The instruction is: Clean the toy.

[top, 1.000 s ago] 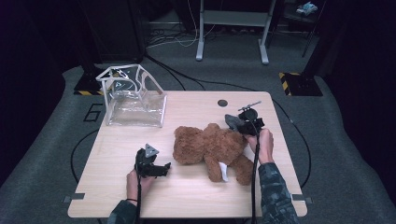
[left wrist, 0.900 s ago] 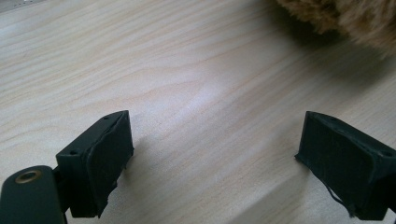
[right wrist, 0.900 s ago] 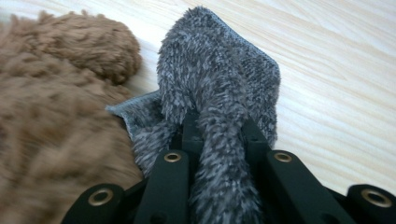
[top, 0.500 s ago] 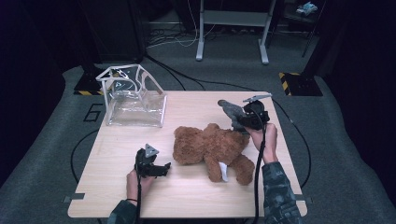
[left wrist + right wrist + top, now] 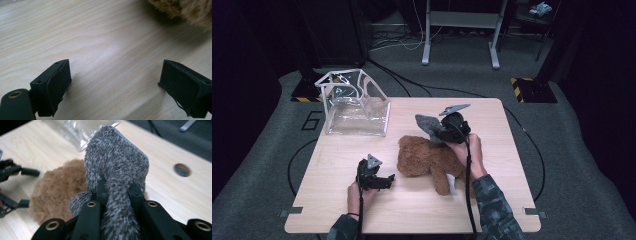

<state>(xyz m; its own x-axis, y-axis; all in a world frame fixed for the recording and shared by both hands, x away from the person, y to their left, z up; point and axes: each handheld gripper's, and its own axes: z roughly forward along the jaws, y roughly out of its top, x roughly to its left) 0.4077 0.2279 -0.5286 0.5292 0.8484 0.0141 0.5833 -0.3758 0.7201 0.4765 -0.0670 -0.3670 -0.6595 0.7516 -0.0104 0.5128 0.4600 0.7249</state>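
Two grippers work over the wooden table [image 5: 492, 200]. The right gripper [image 5: 117, 188] has its jaws pinched narrow on a grey fuzzy sock [image 5: 115, 165], which bunches between the pads and flares out ahead of them in a rounded, knitted fold. In the high view the same sock [image 5: 428, 126] sticks out to the left of the right gripper [image 5: 438, 134], lifted clear of the tabletop, with the person's right hand [image 5: 469, 152] wrapped around the gripper body just behind it. Directly below and beyond the sock lies a brown teddy bear [image 5: 427, 160], flat on the table; in the right gripper view its fur [image 5: 57, 195] spreads out under and to the left of the jaws. Whether the sock brushes the bear cannot be told.

The left gripper [image 5: 115, 85] stands with its jaws wide apart and nothing between them, only bare wood under the gap. The edge of the bear's fur [image 5: 185, 12] shows ahead of it and toward its right jaw, near but apart. In the high view the left gripper [image 5: 384, 180] rests low at the table, just left of the bear, held by the left hand [image 5: 357, 192].

A clear plastic bag with a white frame [image 5: 354, 102] stands open well beyond the left gripper, at the far left part of the table.
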